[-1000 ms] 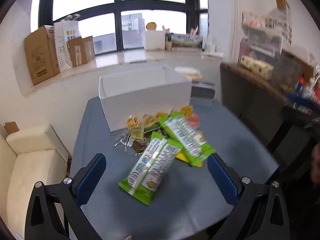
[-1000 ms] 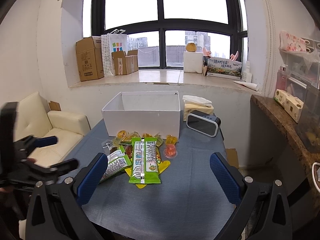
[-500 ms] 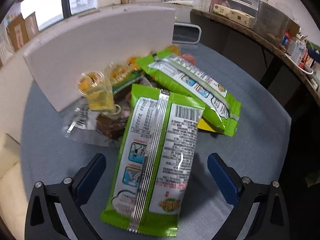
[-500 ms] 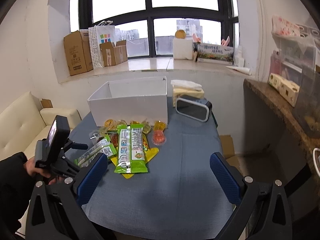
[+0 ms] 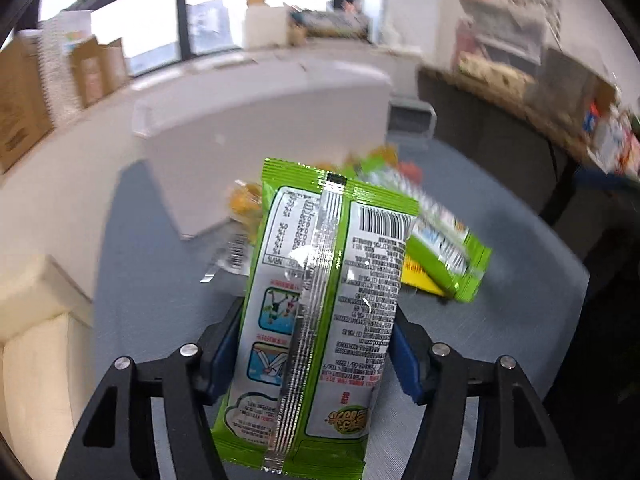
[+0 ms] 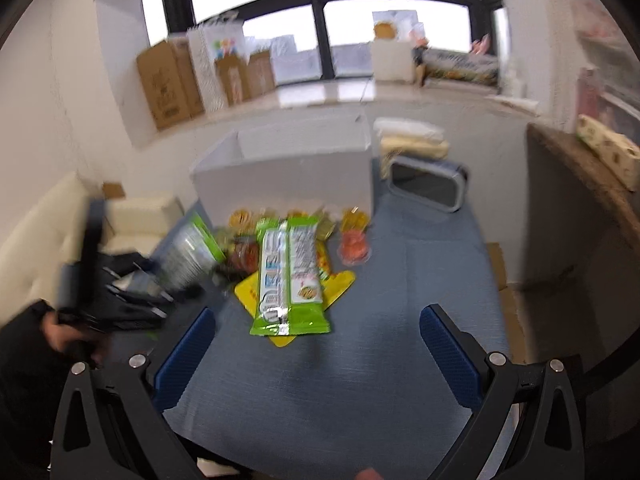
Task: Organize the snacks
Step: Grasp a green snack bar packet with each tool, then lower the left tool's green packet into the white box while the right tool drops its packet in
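Between the closing blue pads of the left claw (image 5: 312, 356) stands a green snack packet (image 5: 320, 304), pinched; right claw (image 6: 316, 356) spread above the desk (image 6: 380, 360).

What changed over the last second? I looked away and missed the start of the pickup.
The left gripper came down over the nearer green snack packet; its fingers are closing around it, and it now looks tilted up off the table. The right gripper sank slightly, open and empty. The white box and remaining snacks stayed put.
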